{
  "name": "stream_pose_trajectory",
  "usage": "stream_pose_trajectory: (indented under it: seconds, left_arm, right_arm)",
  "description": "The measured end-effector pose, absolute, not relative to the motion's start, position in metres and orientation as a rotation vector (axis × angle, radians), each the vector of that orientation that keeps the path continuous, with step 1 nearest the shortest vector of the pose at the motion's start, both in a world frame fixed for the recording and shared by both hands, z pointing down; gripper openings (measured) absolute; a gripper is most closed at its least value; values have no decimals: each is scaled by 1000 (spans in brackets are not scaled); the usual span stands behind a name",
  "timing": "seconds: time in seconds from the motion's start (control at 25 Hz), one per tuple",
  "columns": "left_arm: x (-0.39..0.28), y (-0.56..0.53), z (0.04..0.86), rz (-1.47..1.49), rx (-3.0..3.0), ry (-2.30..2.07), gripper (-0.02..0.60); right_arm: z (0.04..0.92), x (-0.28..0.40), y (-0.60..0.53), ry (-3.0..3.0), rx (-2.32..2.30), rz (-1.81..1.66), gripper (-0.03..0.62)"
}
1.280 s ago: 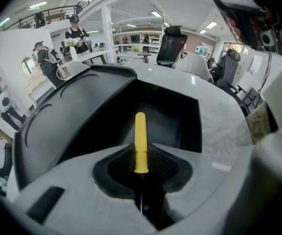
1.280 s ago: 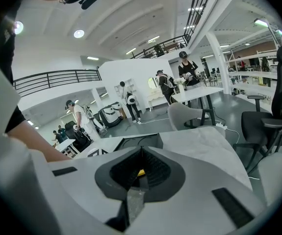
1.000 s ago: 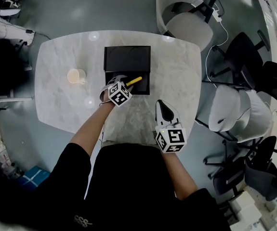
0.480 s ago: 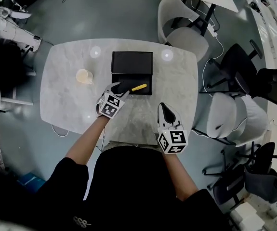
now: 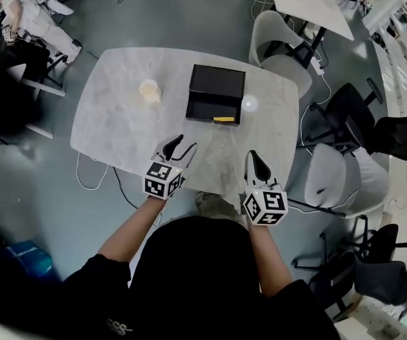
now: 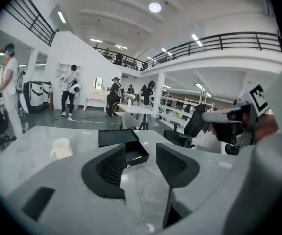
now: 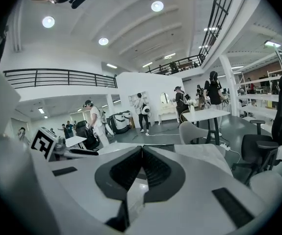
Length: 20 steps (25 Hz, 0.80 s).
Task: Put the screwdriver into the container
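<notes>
A yellow-handled screwdriver lies inside the open black container at the far middle of the marble table; its lid stands back. In the left gripper view the container shows ahead with the screwdriver in it. My left gripper is open and empty, near the table's front edge, well short of the container. My right gripper is shut with nothing in it, over the front right of the table. Its jaws meet at the tips.
A cream cup stands left of the container. White and black chairs crowd the right side, another white chair behind the table. A person stands far left, by dark gear.
The left gripper let go of the screwdriver, which now lies in the container, and drew back toward me, open. The head view shifted, so the table sits further right.
</notes>
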<state>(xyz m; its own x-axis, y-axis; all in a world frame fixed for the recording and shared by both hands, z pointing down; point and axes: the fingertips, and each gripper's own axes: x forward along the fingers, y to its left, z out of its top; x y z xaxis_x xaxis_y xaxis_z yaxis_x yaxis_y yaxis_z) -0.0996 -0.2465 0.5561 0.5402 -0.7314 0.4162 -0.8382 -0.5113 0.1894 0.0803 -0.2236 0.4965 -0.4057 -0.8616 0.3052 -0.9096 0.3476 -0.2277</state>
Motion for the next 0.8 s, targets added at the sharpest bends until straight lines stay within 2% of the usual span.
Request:
stream_pose_trajectory:
  seconds: [0.48,0.64,0.8]
  left_arm:
    - [-145,-29,457,39,2427,-1505,187]
    - [-151,9,443,-25,2400,-1540,83]
    - [-160,28,443,0,2389,-1580,23]
  right_arm:
    - [451,35,-54,-2547,1577,462,12]
    - [448,20,-22,-2563,1538,438,12]
    - [444,6,-7,-2582,1502,416,12]
